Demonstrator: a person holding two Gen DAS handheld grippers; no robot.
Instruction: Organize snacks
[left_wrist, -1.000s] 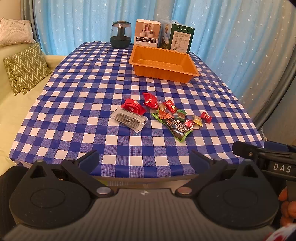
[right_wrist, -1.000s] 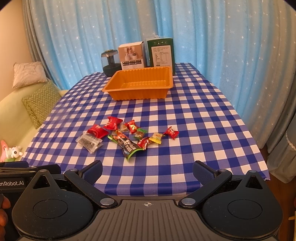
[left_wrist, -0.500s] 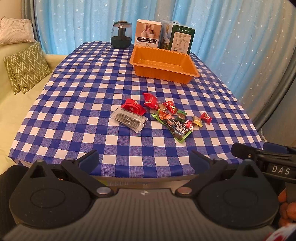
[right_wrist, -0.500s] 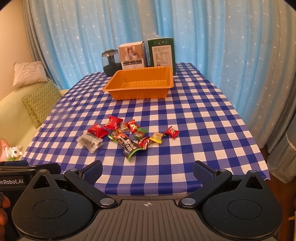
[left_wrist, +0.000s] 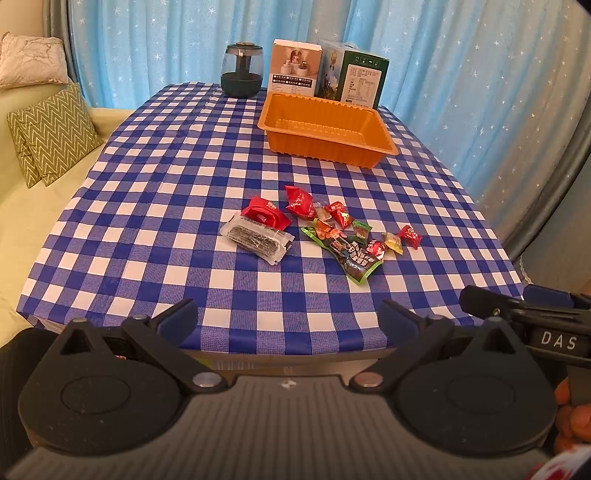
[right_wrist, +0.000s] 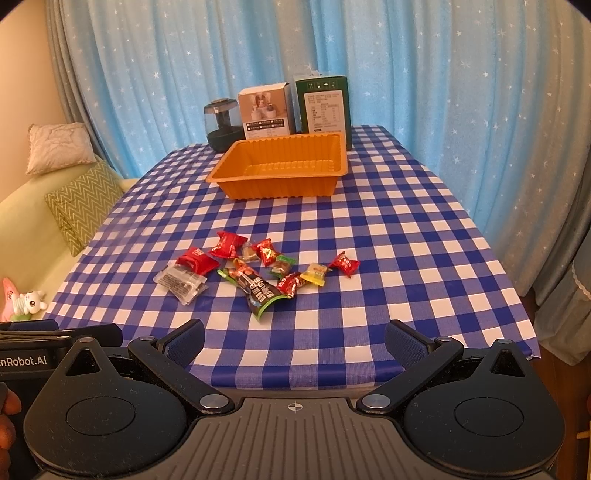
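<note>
Several wrapped snacks lie in a cluster mid-table: a clear packet (left_wrist: 256, 240) (right_wrist: 181, 281), a red packet (left_wrist: 265, 216) (right_wrist: 197, 260), a green-edged pouch (left_wrist: 347, 254) (right_wrist: 256, 290) and small red and yellow candies (left_wrist: 409, 236) (right_wrist: 344, 263). An empty orange tray (left_wrist: 325, 146) (right_wrist: 280, 186) stands beyond them. My left gripper (left_wrist: 290, 319) is open and empty at the near table edge. My right gripper (right_wrist: 295, 338) is open and empty at the near edge too; its body shows in the left wrist view (left_wrist: 532, 325).
A blue checked cloth covers the table (left_wrist: 166, 206) (right_wrist: 406, 229). A dark jar (left_wrist: 242, 70) (right_wrist: 221, 125), a white box (left_wrist: 295, 66) (right_wrist: 266, 109) and a green box (left_wrist: 362, 79) (right_wrist: 325, 105) stand at the far edge. A sofa with cushions (left_wrist: 51, 136) is on the left.
</note>
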